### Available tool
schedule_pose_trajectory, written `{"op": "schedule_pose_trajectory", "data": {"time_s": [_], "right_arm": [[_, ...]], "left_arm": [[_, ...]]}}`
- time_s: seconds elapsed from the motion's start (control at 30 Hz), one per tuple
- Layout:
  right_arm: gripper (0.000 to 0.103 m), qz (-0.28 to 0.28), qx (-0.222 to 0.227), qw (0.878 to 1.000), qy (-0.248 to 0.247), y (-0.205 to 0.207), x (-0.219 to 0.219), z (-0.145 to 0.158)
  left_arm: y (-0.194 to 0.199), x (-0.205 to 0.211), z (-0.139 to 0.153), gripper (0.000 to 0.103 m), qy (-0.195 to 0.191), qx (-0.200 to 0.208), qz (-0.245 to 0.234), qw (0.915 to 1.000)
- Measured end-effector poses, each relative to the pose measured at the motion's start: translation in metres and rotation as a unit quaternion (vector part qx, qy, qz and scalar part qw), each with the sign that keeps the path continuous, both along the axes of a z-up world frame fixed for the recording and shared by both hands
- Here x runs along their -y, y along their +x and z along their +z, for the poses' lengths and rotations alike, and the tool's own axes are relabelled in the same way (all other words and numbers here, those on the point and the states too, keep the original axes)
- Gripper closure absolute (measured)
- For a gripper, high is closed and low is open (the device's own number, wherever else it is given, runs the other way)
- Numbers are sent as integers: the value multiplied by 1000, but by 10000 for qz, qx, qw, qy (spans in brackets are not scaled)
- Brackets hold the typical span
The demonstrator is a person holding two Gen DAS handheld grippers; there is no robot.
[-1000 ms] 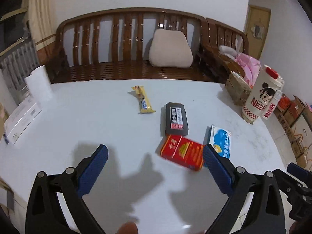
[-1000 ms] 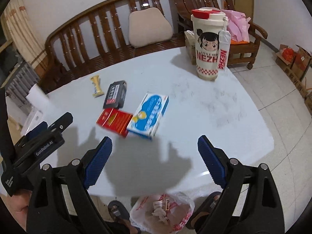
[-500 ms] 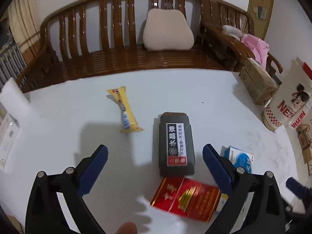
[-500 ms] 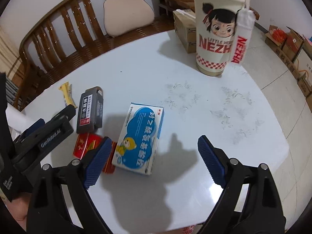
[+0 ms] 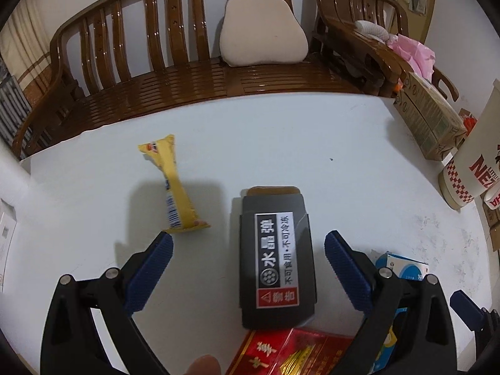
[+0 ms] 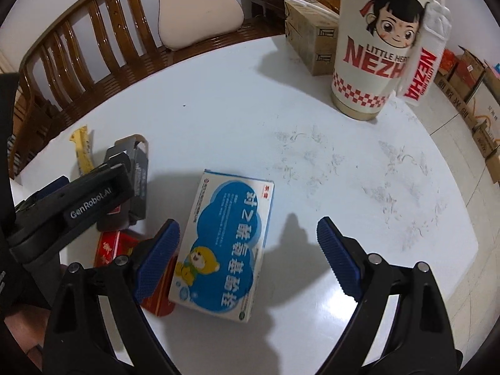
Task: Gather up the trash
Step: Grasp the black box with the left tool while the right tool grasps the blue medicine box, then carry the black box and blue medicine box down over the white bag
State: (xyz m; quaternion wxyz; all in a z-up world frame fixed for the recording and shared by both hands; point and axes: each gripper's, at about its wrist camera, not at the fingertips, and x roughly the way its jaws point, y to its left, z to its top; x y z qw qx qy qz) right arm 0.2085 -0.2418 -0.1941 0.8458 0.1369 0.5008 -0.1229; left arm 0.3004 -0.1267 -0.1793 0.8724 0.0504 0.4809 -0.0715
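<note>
A: Four bits of trash on the white desk (image 5: 312, 143): yellow wrapper (image 5: 175, 193), black box (image 5: 276, 259), red pack (image 5: 290, 356), blue-and-white box (image 6: 225, 247).

B: Both grippers empty?

A: Yes. Left hand-held gripper (image 5: 247, 259) spread wide, hovering over the black box; right hand-held gripper (image 6: 248, 253) likewise apart above the blue-and-white box, nothing pinched.

B: So, approach stage. Next?

A: Probably lower until the pads flank each box, then squeeze across the narrow sides.

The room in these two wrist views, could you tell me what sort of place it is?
Most likely a home living room: a wooden bench with a cushion behind a white table, and cardboard boxes on the tiled floor.
</note>
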Motion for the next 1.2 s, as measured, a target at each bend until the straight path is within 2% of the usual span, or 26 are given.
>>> {"op": "schedule_pose_trajectory", "data": {"time_s": [0.4, 0.47, 0.53, 0.6, 0.73, 0.97, 1.2], "right_arm": [[17, -63, -242, 9996, -118, 17, -6, -22], [24, -28, -281, 9995, -141, 19, -7, -25], [32, -29, -275, 9990, -338, 19, -10, -24], [36, -1, -290, 9986, -445, 19, -11, -24], [39, 63, -289, 9984, -474, 19, -10, -25], [42, 194, -241, 9982, -515, 18, -12, -27], [42, 275, -227, 9980, -529, 15, -13, -27]], "left_arm": [[14, 16, -23, 9, 151, -180, -59, 9997], [15, 17, -25, 20, 129, -214, -62, 9997], [15, 18, -27, 26, 142, -237, -60, 9996], [14, 18, -29, 27, 116, -229, -59, 9997], [13, 16, -29, 28, 64, -220, -60, 9997], [11, 19, -28, 44, -72, -189, -75, 9998], [8, 21, -28, 50, -104, -140, -96, 9998]]}}
